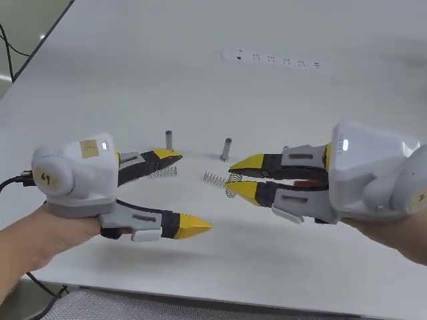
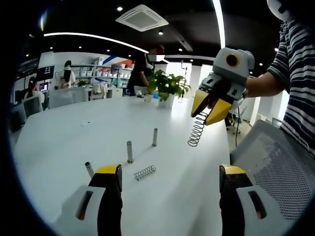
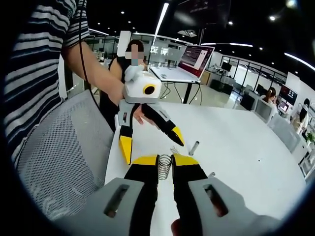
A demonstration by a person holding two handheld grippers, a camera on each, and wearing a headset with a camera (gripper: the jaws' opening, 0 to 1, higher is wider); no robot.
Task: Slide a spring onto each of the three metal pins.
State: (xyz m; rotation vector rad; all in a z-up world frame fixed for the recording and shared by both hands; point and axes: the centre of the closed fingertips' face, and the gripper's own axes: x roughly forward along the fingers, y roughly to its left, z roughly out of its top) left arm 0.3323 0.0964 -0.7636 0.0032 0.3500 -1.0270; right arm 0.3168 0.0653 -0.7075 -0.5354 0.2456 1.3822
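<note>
Right hand-held gripper [image 3: 166, 158] (clamped) on spring [image 3: 164, 172]

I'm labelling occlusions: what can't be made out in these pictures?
Head view: third pin, mostly behind the right gripper.
Head view: loose spring, one end behind the left gripper's upper jaw.
Right gripper view: held spring's lower end, hidden between that gripper's jaws.

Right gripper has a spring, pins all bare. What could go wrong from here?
1. The right gripper pinches the spring by one end; the free length may sway and miss a pin.
2. The open left gripper sits near the loose spring and might knock it away.
</note>
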